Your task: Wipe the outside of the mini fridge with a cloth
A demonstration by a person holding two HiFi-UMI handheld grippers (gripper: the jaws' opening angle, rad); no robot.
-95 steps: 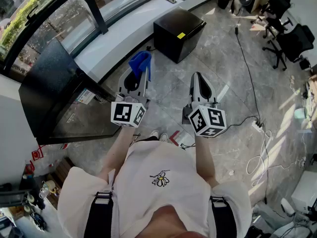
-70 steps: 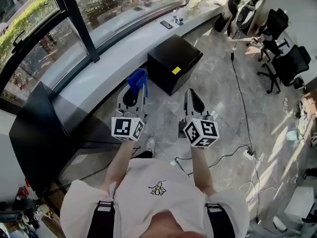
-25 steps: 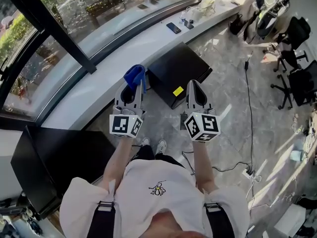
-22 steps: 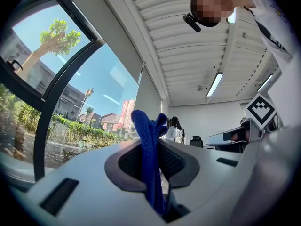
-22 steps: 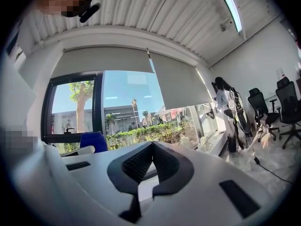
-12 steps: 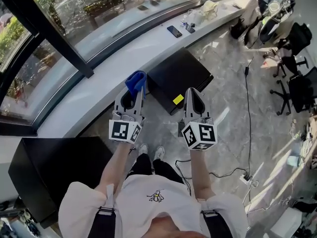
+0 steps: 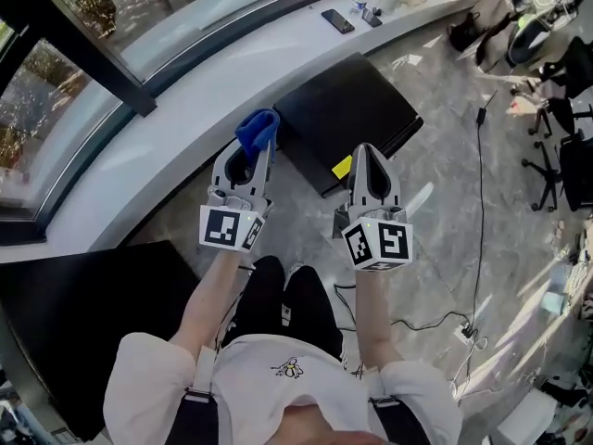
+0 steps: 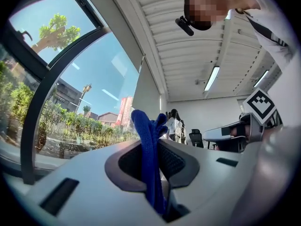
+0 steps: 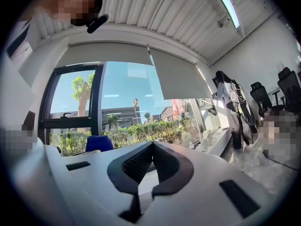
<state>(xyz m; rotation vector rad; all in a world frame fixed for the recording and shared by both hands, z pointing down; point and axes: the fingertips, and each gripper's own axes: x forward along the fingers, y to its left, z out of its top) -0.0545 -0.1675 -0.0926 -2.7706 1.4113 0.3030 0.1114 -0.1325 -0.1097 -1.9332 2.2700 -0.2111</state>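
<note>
The black mini fridge (image 7: 347, 114) stands on the floor against the window ledge, with a yellow sticker (image 7: 342, 166) on its near side. My left gripper (image 7: 260, 148) is shut on a blue cloth (image 7: 258, 128), which bunches out past its jaws just left of the fridge. In the left gripper view the cloth (image 8: 148, 154) runs between the jaws of that left gripper (image 8: 151, 144). My right gripper (image 7: 368, 152) is shut on nothing and hangs in front of the fridge's near face. In the right gripper view its jaws meet in that right gripper (image 9: 151, 146), and the cloth (image 9: 99, 143) shows at the left.
A long grey window ledge (image 7: 195, 91) runs behind the fridge, carrying a phone (image 7: 336, 20) and small items. A black panel (image 7: 69, 318) lies at the lower left. Cables (image 7: 479, 211) and a power strip (image 7: 461, 334) trail over the floor at the right, near office chairs (image 7: 567, 128).
The person has walked up to the mini fridge, which now lies just beyond both grippers. The black panel has slid to the lower left. Both grippers keep the same pose.
</note>
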